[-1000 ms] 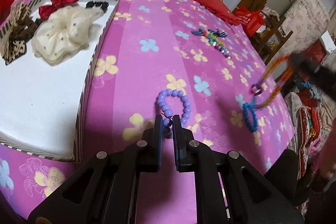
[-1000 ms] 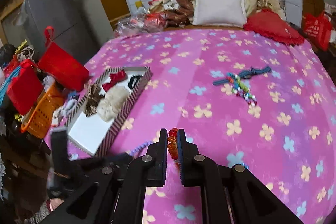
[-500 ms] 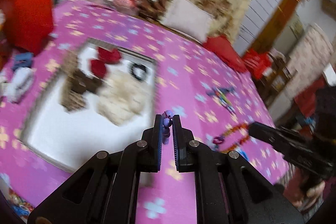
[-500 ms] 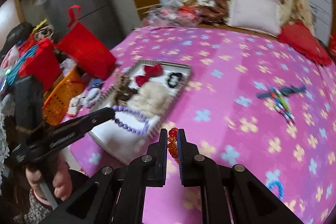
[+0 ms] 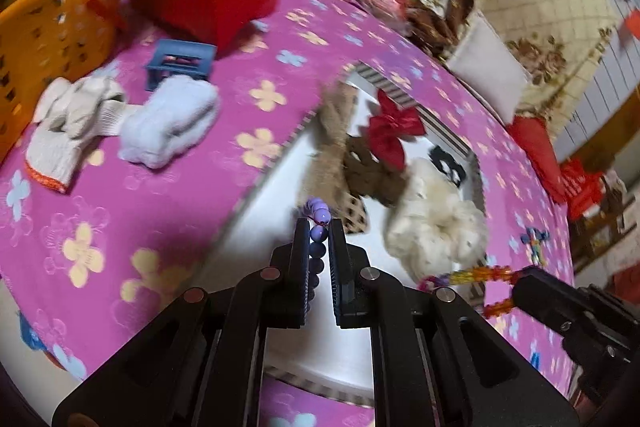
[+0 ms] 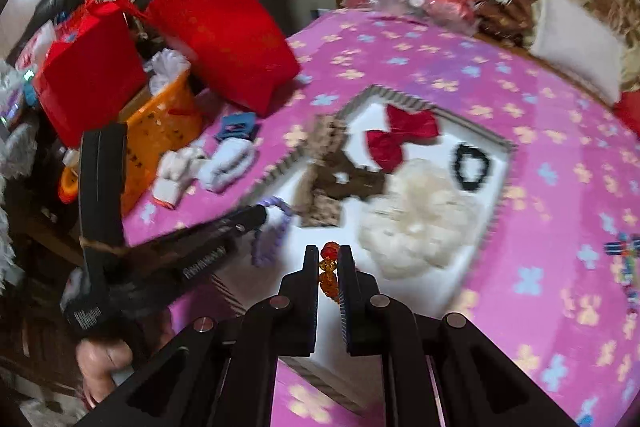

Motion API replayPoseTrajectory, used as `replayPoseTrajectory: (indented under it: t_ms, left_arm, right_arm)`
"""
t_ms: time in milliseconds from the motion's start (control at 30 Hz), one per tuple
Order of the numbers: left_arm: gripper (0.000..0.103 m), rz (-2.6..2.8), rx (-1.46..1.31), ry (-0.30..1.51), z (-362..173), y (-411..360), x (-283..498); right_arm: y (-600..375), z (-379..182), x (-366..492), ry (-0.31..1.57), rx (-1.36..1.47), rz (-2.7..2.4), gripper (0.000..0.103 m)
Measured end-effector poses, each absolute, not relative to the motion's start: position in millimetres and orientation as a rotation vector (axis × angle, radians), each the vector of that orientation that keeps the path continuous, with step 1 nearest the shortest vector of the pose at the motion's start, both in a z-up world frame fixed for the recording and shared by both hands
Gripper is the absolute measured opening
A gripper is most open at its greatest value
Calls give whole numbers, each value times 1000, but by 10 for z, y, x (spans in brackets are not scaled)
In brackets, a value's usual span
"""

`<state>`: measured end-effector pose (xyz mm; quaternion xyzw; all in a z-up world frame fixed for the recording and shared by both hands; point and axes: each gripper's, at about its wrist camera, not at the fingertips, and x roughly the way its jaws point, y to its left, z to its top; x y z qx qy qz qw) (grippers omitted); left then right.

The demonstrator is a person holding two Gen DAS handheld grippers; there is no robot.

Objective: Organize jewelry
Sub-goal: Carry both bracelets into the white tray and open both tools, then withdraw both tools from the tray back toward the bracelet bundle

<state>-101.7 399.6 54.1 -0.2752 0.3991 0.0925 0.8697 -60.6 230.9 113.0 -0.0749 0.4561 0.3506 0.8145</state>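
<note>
So the biggest thing here is the bed [image 6: 500, 75], covered in a fuzzy pink blanket with soft yellow and blue flower prints. On top of it sits a shallow rectangular tray [image 6: 404, 101] with a striped cardboard rim and a smooth white floor. Inside the tray, biggest first: a puffy cream scrunchie [image 6: 416, 227], all ruffled fabric; a crumpled leopard-print bow [image 6: 332, 179]; a shiny red satin bow [image 6: 400, 135]; and a small black ring-shaped hair tie [image 6: 470, 167].

Off the bed's edge there are two stiff red gift bags [image 6: 224, 39] and an orange plastic basket [image 6: 168, 131] with cut-out holes, plus some knit white gloves [image 5: 72, 123] lying on the blanket.

Left gripper [image 5: 319, 239] has its jaws nearly shut, pinching a string of round, glossy purple beads [image 5: 319, 219], and it hangs over the tray's white floor. Right gripper [image 6: 329, 267] is closed down just as tight on a strand of faceted, see-through orange-red beads [image 6: 329, 269], also above the tray's near end. Pretty blurry overall.
</note>
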Motion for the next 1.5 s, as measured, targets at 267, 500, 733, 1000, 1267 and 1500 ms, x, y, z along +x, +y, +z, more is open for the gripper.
replayPoseTrajectory:
  t_ms: [267,500,733,1000,1267,1500]
  left_arm:
    - [8,174,-596,822,556,3999,-1017]
    - [46,94,-593,748,691,3858,-1022]
    - [48,47,-536,708,783,3662,-1002]
    - [48,-12,-460,706,817,3357,-986]
    - [48,-115,-358,719,940,2732,-1019]
    - [48,-232,-293,803,1057,2083,-937]
  right_arm:
    - [2236,615,-478,1025,-244,603,8]
    - [1934,502,-352,1086,-178,586,11]
    - [1240,771,-567,997,-131,528,39]
    - [-600,768,-879,997,-136,173,39]
    - [-1456,358,-1063,1074,-8,72,39]
    - [-1344,148,-959,1035,-76,90,18]
